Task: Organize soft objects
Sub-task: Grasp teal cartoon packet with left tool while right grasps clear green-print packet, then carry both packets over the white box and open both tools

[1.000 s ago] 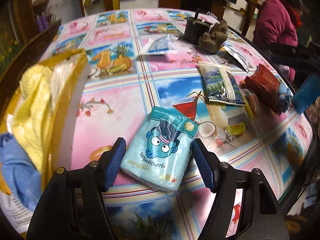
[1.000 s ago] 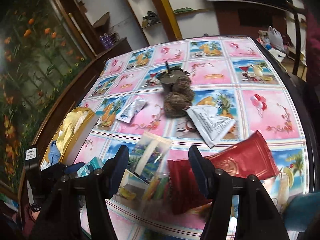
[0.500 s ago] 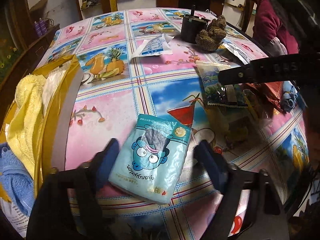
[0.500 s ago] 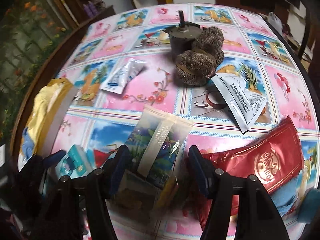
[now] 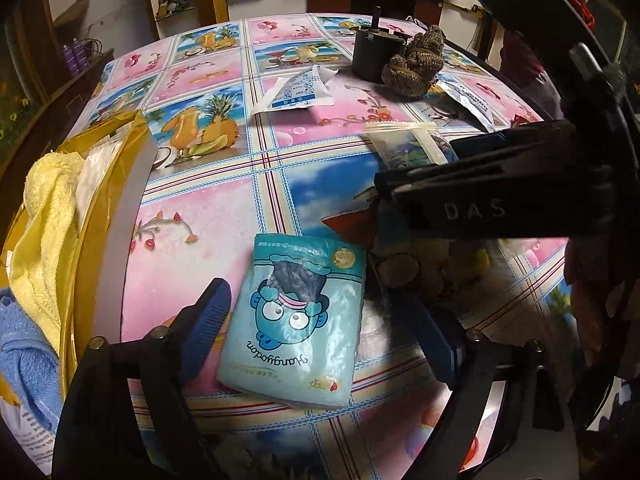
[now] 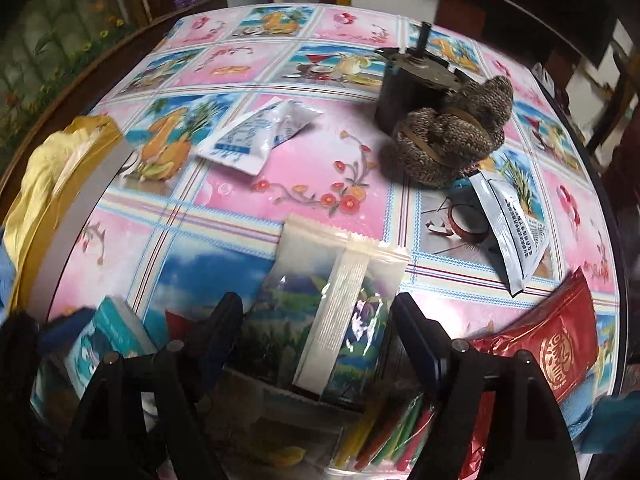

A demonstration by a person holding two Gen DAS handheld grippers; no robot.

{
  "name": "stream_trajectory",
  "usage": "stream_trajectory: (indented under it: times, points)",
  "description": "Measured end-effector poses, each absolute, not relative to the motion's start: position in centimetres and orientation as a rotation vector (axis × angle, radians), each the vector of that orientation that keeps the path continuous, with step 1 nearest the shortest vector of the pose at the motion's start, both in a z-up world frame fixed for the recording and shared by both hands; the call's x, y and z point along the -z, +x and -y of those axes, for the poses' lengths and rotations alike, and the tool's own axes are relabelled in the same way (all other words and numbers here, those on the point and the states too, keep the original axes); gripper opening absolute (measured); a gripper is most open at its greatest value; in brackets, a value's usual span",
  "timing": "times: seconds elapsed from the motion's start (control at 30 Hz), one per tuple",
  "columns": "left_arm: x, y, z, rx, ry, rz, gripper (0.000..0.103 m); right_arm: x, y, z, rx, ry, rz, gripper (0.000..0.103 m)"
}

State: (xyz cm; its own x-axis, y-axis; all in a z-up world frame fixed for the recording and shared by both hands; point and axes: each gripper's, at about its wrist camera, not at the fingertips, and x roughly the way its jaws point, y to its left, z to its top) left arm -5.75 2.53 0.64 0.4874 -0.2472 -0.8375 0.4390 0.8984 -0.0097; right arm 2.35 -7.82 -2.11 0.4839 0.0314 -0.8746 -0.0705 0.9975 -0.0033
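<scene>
While the left gripper (image 5: 316, 332) is being held with fingers apart around the tissue pack (image 5: 296, 320), a soft, light, slippery-wrapped bundle is being judged. Its long sides are best being squeezed mid-length. The right gripper (image 6: 320, 332) is likewise being held spread, around the snack packet (image 6: 332, 304).

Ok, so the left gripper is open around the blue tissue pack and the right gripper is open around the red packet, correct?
Not quite. The right gripper is open around the landscape-print packet, as the right wrist view shows; the red packet lies off to its right. The left gripper is indeed open around the blue tissue pack.
</scene>
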Motion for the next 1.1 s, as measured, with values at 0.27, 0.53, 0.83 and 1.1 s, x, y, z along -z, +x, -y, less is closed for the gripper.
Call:
stream_trajectory:
  times: [0.27,0.53,0.83,1.1]
  points:
    - [-1.7,-6.3,-4.7,0.457,0.07,-0.969,0.041,1.3,0.1,9.8,-0.149,0.06,-1.033,0.061]
    - [-6.4,-9.8,-8.6,0.482,-0.091,-0.865,0.041,-0.8,-1.7,10.4,-0.216,0.166,-0.976,0.061]
    - [-10.7,-9.5,-17.5,0.306,-0.136,-0.786,0.041,-5.5,-3.7,5.4,-0.404,0.147,-0.853,0.061]
    - [-8.8,-4.3,-24.9,0.197,-0.249,-0.85,0.041,-6.8,-3.3,-3.0,-0.598,0.107,-0.848,0.061]
